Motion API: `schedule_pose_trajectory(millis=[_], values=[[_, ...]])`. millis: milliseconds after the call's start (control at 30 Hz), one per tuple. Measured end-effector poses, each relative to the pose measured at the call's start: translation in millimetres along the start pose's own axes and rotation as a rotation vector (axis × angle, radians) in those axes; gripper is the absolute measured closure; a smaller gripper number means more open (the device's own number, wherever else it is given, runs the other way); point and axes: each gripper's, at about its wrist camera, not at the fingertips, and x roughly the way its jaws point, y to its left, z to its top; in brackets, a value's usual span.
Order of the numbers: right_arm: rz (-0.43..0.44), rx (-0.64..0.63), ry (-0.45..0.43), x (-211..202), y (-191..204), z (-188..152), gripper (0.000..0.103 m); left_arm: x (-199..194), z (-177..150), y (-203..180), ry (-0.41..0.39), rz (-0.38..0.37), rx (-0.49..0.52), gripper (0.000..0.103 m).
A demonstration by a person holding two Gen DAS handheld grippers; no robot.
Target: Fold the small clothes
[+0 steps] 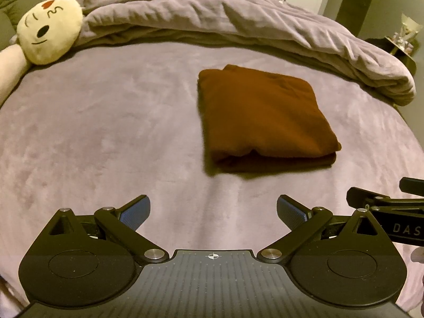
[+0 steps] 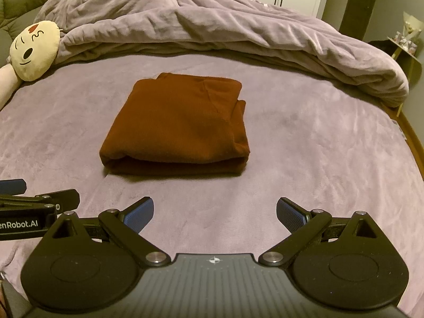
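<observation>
Left tongs [image 1: 213, 213]: black linkage arms with blue ribbed pads, standing wide apart and gripping nothing, hovering over the near part of the bed. Right tongs [image 2: 214, 214]: same build, likewise spread wide and empty, hanging close beside the left pair; each is showing at the edge of the other's view.

Rust-brown knit garment [image 2: 176, 124], folded into a thick rectangular packet: lying flat on the middle of the bed, ahead of both tongs and apart from them. Its rolled fold edge is facing the cameras; a loose layer is sticking out slightly along its right side in the right wrist view.

Bed with mauve plush cover [image 2: 304, 159]: carrying the garment; its surface is lying smooth around the packet.

Mauve rumpled duvet [image 2: 212, 23]: lying heaped across the far side of the bed, beyond the garment.

Cream round plush cushion with a stitched face and red heart [image 2: 33, 50]: resting at the far left, against the duvet's edge, well apart from the garment.

Small side shelf with pale objects [image 2: 405, 45]: standing at the far right past the bed; its contents are too small to tell.
</observation>
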Motion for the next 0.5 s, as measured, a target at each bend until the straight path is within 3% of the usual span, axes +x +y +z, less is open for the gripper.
schedule_pose_trajectory(millis=[500], values=[[-0.003, 0.001, -0.011, -1.0, -1.9, -0.1, 0.004, -0.6, 0.2, -3.9, -0.001, 0.000, 0.026, 0.000]])
